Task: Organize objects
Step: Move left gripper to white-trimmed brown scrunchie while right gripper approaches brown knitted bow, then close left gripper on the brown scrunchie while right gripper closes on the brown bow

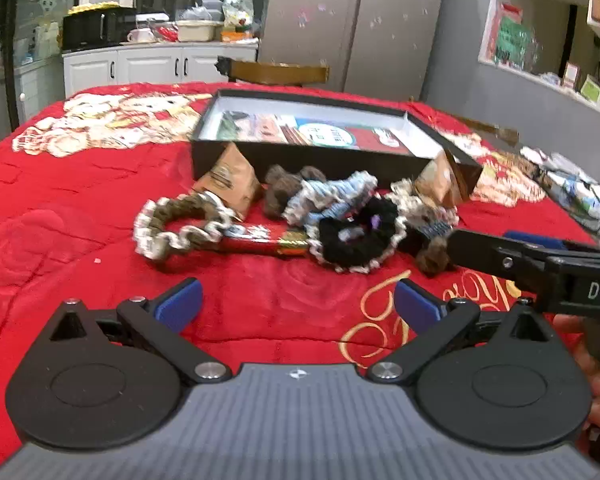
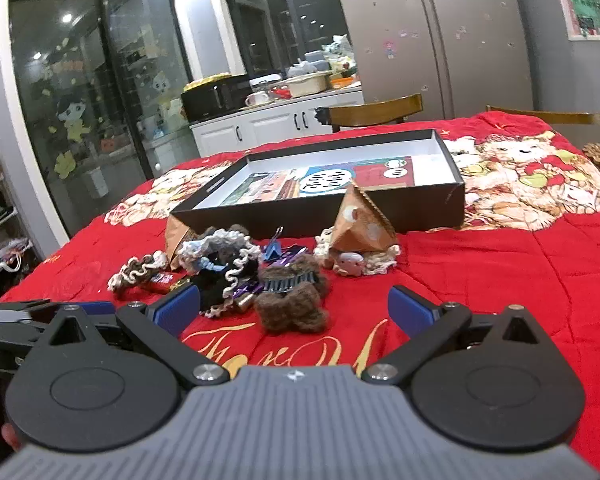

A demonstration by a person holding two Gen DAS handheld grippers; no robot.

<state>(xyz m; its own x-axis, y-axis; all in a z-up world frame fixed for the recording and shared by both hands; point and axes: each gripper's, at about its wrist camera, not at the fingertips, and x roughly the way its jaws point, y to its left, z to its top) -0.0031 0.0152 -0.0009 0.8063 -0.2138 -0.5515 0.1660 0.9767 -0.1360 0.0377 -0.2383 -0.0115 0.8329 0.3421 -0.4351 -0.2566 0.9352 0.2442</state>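
Scrunchies, hair clips and small snack packets lie in a loose heap on the red quilt (image 2: 519,264), just in front of the near wall of the open black box (image 2: 451,200). The brown fuzzy bow clip (image 2: 292,312) is the nearest piece of that heap in the right wrist view, low in the middle of the frame, straight ahead of the right gripper (image 2: 294,310) and lined up with the gap between its blue pads. Its long axis runs left to right across the frame, so it lies across the line of approach and along the span of the jaws. Just left of it sits the black scrunchie (image 2: 224,280) with a white frilled edge; behind and to the right stands a brown pyramid packet (image 2: 359,220), touching the box wall or just short of it; I cannot tell which.

In the left wrist view the same heap sits in the middle of the frame, well ahead of the left gripper (image 1: 298,306). The olive scrunchie (image 1: 176,220) lies at the heap's left end, a red wrapped bar (image 1: 260,244) beside it. Both grippers hang with jaws spread wide and nothing between them.

By my judgement the right hand is nearer to the work, with the bow clip as its likely first pick, then a lift over the box wall.
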